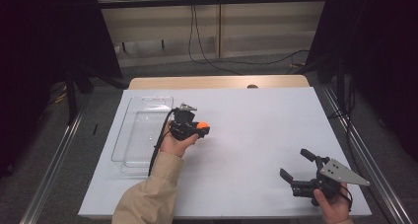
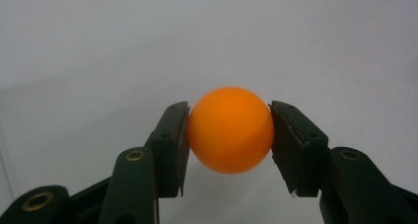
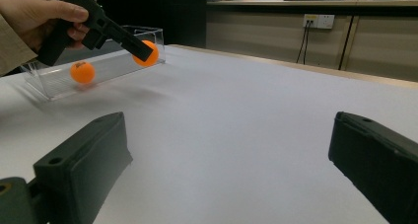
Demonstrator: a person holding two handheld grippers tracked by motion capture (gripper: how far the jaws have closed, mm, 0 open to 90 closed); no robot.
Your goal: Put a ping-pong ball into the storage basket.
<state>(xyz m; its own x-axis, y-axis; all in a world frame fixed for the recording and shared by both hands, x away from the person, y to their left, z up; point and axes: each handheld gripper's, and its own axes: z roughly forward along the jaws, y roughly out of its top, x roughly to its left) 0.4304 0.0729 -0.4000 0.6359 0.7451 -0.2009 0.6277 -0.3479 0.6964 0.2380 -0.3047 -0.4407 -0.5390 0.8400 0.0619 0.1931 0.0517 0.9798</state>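
While one orange ball (image 3: 82, 72) already lies in the clear tray (image 1: 143, 105), the left gripper (image 2: 230, 145) clamps a second ball (image 2: 230, 130) above the worktop (image 1: 256, 130), undelivered; the right gripper (image 1: 296, 166) idles, jaws agape.

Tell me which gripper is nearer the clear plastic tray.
Left. The left gripper, clamping an orange ball, is beside the clear plastic tray; the open right gripper is far across the table.
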